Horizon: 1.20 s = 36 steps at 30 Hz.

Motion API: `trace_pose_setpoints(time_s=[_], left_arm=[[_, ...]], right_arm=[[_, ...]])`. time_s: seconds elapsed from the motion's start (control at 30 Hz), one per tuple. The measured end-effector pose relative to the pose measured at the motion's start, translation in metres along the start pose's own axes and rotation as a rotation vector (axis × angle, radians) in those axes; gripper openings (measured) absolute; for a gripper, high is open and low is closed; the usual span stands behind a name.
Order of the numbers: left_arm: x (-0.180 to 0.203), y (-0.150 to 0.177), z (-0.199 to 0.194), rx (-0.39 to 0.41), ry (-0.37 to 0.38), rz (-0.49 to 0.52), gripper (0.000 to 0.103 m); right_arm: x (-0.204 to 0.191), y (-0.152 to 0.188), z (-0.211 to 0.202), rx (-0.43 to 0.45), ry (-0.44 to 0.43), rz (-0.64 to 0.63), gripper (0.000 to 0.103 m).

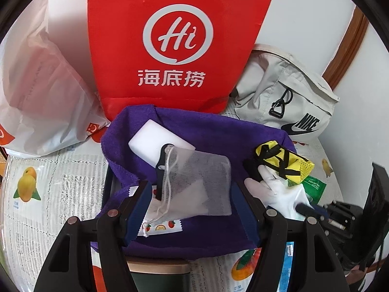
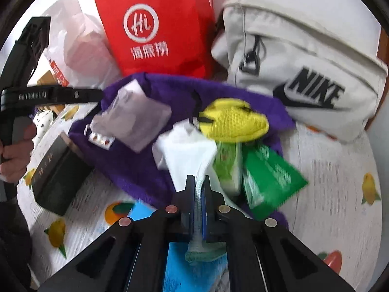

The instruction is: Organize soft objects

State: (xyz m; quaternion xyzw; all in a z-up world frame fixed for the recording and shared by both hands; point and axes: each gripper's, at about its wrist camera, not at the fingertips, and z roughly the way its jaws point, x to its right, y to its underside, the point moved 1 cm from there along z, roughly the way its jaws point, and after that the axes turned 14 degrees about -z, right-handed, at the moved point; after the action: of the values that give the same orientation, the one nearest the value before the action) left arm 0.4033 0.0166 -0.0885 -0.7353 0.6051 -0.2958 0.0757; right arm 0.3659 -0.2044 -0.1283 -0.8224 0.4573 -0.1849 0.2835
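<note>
My left gripper (image 1: pixel 192 206) stands open over a purple towel (image 1: pixel 206 126). A grey mesh drawstring pouch (image 1: pixel 201 185) lies between its fingers, and the pads do not press on it. A white foam block (image 1: pixel 155 138) rests behind the pouch. My right gripper (image 2: pixel 198 189) is shut on the cuff of a white glove (image 2: pixel 187 153), also seen as the glove (image 1: pixel 274 187) in the left wrist view. A yellow mesh item with black straps (image 2: pixel 233 119) lies just beyond the glove. Green packets (image 2: pixel 272 182) lie to the right of the glove.
A red shopping bag (image 1: pixel 175 48) stands at the back. A white plastic bag (image 1: pixel 43 85) is to its left and a pale Nike bag (image 1: pixel 291 97) to its right. A dark box (image 2: pixel 56 177) sits under the towel's near-left edge on the fruit-print tablecloth (image 1: pixel 36 194).
</note>
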Motion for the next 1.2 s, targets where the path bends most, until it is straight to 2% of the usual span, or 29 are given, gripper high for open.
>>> trace_pose_setpoints(time_s=[0.27, 0.43, 0.5, 0.57, 0.63, 0.93, 1.07, 1.2], left_arm=[[-0.01, -0.003, 0.003, -0.002, 0.0, -0.023, 0.066], [-0.012, -0.002, 0.002, -0.003, 0.002, -0.023, 0.066], [-0.013, -0.002, 0.001, -0.001, 0.0, -0.022, 0.066], [-0.015, -0.001, 0.0, -0.004, 0.0, -0.025, 0.066], [-0.015, 0.001, -0.001, -0.007, 0.001, -0.028, 0.066], [-0.017, 0.013, -0.026, 0.005, 0.011, -0.032, 0.067], [-0.017, 0.023, -0.045, 0.026, 0.001, -0.024, 0.073], [-0.02, 0.035, -0.07, 0.044, 0.008, -0.035, 0.079]], right_arm=[[0.02, -0.037, 0.019, 0.063, 0.025, 0.022, 0.005], [0.021, -0.037, 0.037, -0.029, 0.038, 0.006, 0.006], [0.023, -0.034, 0.034, -0.035, 0.041, 0.007, 0.012], [0.025, -0.031, 0.03, -0.039, 0.041, 0.016, 0.034], [0.026, -0.027, 0.027, -0.044, 0.053, 0.017, 0.047], [0.022, -0.006, -0.01, -0.043, 0.076, 0.044, 0.052], [0.017, -0.001, -0.039, -0.002, 0.118, 0.071, 0.067], [0.011, 0.004, -0.069, 0.032, 0.143, 0.107, 0.067]])
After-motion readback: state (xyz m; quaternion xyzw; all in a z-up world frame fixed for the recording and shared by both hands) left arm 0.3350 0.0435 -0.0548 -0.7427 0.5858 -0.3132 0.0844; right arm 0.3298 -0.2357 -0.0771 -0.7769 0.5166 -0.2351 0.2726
